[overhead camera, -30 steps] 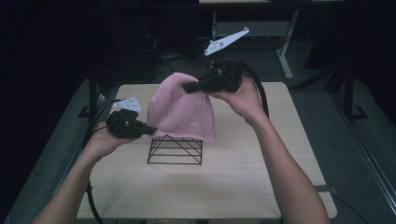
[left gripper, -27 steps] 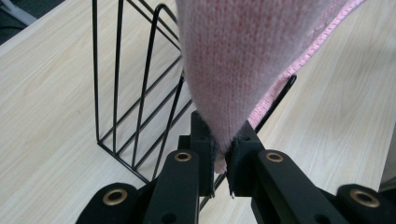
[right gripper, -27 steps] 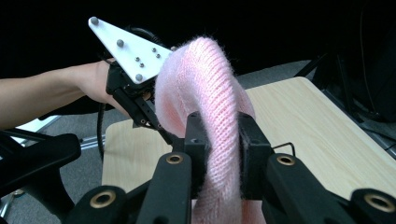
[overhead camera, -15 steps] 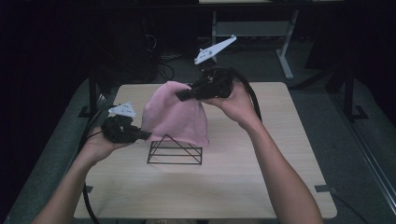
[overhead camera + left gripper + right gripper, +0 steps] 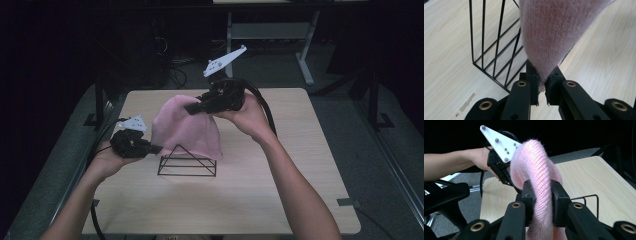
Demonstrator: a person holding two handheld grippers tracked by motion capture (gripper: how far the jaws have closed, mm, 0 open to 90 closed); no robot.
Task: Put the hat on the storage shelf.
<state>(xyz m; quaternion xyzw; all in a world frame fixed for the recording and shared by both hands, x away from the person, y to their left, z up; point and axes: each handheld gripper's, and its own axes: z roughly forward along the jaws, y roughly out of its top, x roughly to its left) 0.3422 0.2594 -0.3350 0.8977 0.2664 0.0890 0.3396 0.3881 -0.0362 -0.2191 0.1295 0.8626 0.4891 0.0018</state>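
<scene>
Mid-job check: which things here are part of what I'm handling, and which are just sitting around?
In the job:
pink knit cloth, gripped at two edges
left gripper, jaws shut on it
right gripper, jaws shut on it
black wire rack, under the cloth
table

Lying about:
metal desk frame behind
cables on the floor

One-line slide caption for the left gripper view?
Left gripper pinching a corner of the pink knit cloth beside a black wire rack on a light wooden table.

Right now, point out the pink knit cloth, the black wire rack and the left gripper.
pink knit cloth [image 5: 187, 131]: high view, middle of the draped front.
black wire rack [image 5: 187, 174]: high view, front bottom bar.
left gripper [image 5: 541, 93]: left gripper view, midway between the fingertips, shut on the cloth's corner.
</scene>
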